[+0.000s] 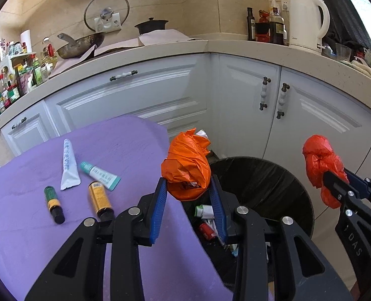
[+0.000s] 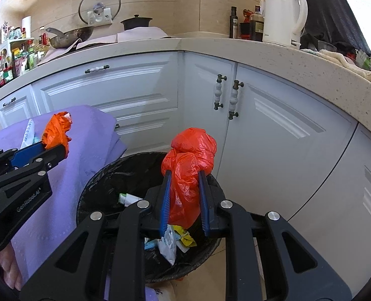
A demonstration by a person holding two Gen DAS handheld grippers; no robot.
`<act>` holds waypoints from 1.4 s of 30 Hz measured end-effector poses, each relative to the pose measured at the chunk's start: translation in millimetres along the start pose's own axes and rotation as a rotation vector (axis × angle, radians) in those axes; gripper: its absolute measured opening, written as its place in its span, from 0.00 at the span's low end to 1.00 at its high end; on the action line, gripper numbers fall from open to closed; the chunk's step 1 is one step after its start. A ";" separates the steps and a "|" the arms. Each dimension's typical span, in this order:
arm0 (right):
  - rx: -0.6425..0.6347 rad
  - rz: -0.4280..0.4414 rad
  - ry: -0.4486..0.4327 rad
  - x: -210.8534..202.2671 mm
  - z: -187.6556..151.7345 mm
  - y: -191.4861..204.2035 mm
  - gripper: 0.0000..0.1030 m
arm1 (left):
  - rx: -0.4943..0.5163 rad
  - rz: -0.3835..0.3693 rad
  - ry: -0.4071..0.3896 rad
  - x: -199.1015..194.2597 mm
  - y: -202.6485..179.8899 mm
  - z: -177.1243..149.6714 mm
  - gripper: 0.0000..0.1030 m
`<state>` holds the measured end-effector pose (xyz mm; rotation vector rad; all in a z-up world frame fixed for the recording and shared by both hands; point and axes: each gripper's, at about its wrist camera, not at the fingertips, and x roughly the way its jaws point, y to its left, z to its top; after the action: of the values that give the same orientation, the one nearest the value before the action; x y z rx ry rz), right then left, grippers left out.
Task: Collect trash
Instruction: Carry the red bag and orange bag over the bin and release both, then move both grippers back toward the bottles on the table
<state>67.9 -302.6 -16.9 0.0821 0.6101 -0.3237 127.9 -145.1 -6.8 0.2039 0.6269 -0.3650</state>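
My left gripper is shut on a crumpled orange plastic bag and holds it over the near edge of the black-lined trash bin. My right gripper is shut on a red plastic bag and holds it above the same bin. The bin holds tubes, wrappers and a small can. Each gripper shows in the other's view: the right one with its red bag, the left one with its orange bag.
A purple-covered table at the left carries two tubes and two small bottles. White cabinets stand behind the bin, under a counter with a kettle, a wok and bottles.
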 end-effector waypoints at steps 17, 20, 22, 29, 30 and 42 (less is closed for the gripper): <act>0.012 -0.009 0.023 17.2 0.8 -2.2 0.32 | 0.018 -0.002 0.008 19.7 -13.3 7.0 0.58; 0.019 -0.011 0.021 16.9 1.3 -4.8 0.32 | 0.021 -0.004 0.015 22.2 -13.7 6.3 0.61; 0.022 -0.015 0.020 16.5 1.6 -6.4 0.32 | 0.024 -0.006 0.021 23.7 -15.2 5.6 0.61; 0.020 -0.013 0.022 15.4 1.1 -7.0 0.33 | 0.028 -0.015 0.025 22.4 -17.1 5.6 0.64; 0.019 -0.012 0.022 15.0 1.3 -6.4 0.33 | 0.028 -0.014 0.025 21.8 -16.4 5.3 0.64; -0.015 0.084 0.021 9.4 8.6 36.4 0.34 | -0.009 0.045 0.037 3.4 19.5 -2.6 0.64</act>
<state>91.6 -272.2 -16.0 0.0965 0.6279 -0.2369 136.7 -127.4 -9.5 0.2161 0.6589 -0.3158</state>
